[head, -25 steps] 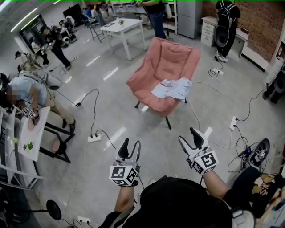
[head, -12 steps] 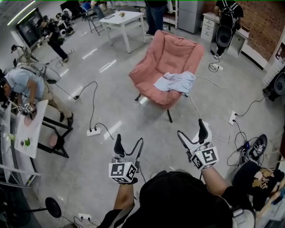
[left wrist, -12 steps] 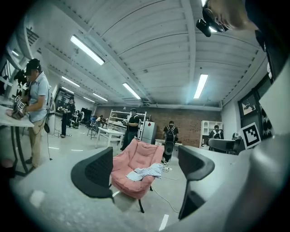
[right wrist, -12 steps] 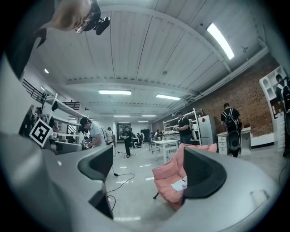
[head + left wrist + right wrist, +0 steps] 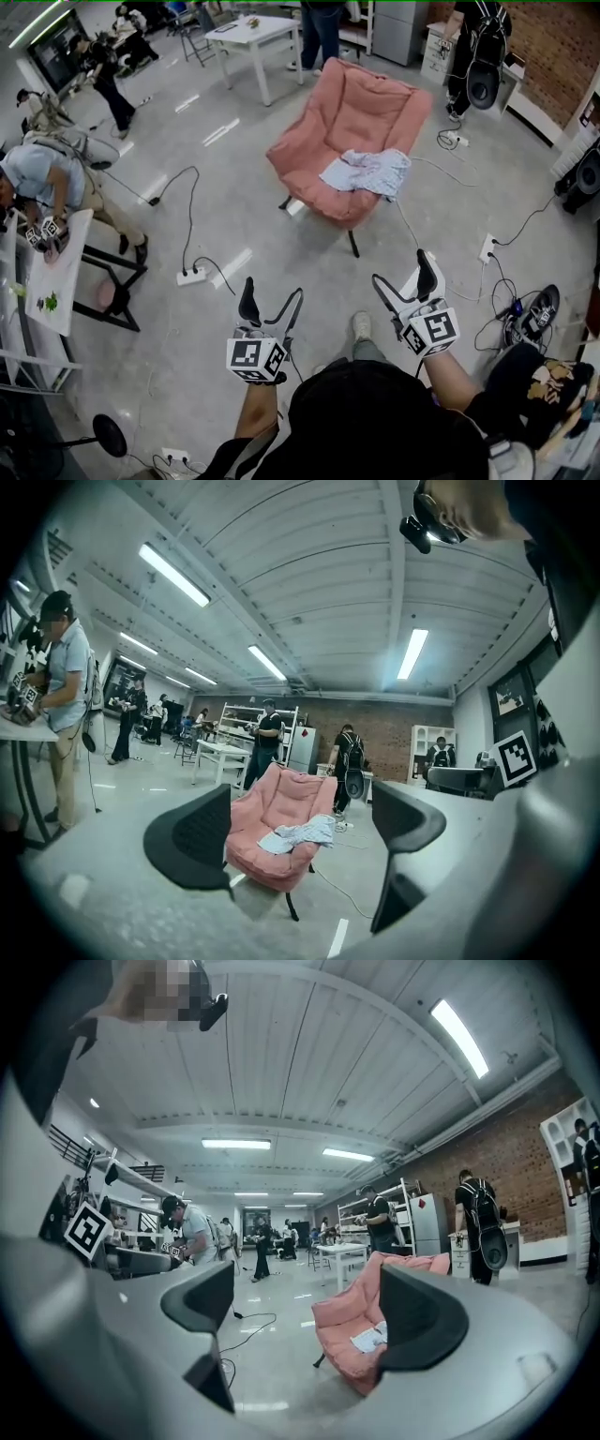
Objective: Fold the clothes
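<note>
Head view: left claw (image 5: 272, 289) and right claw (image 5: 401, 270), just opened, empty; cables (image 5: 191, 217) lie before the clothes (image 5: 366, 173).

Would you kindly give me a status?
Left gripper, right gripper empty, jaws just opened. Light-blue garment crumpled on pink chair, untouched. White cable on floor ahead.

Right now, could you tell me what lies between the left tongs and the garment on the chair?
In the head view, only bare floor separates the left tongs from the chair holding the garment.

No legible txt, nos., brands or signs in any view.
</note>
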A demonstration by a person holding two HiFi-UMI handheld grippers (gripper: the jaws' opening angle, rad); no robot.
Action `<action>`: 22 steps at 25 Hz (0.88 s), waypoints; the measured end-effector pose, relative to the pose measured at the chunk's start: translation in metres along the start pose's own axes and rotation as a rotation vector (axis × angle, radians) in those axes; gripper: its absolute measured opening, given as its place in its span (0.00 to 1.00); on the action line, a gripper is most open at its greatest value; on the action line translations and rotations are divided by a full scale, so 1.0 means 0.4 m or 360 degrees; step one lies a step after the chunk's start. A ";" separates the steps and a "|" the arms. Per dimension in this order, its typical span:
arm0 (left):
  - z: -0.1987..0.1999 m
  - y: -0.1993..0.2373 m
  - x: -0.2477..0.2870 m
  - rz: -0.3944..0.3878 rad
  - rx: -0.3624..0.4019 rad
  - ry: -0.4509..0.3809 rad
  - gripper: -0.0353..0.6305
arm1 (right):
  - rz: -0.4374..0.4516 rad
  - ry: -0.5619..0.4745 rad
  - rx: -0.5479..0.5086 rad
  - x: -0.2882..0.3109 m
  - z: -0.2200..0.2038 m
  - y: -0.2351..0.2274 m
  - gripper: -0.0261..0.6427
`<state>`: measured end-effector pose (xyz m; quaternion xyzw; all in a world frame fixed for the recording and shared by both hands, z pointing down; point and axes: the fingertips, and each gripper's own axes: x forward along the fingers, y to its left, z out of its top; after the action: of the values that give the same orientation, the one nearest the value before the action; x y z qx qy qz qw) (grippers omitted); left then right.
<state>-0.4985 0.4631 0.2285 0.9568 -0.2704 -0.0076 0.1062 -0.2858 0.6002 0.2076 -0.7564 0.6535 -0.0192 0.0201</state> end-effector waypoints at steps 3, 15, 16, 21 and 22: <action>0.006 0.001 0.066 0.0034 0.0002 -0.0001 0.75 | 0.0034 0.0005 0.0025 0.060 -0.015 -0.075 0.73; -0.008 -0.060 0.444 0.0067 0.0007 0.0017 0.75 | 0.0167 -0.0008 0.0094 0.295 -0.023 -0.384 0.72; -0.015 -0.071 0.475 0.0058 0.0000 0.0029 0.75 | 0.0158 -0.0004 0.0092 0.300 -0.022 -0.415 0.72; -0.050 -0.125 0.595 -0.0034 0.0002 0.0118 0.75 | 0.0079 0.0044 0.0116 0.310 -0.043 -0.545 0.72; -0.056 -0.128 0.613 -0.0053 0.0008 0.0135 0.75 | 0.0062 0.0056 0.0125 0.310 -0.051 -0.563 0.71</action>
<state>-0.2612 0.3831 0.2504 0.9609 -0.2497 0.0319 0.1152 -0.0466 0.5100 0.2410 -0.7417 0.6671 -0.0578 0.0388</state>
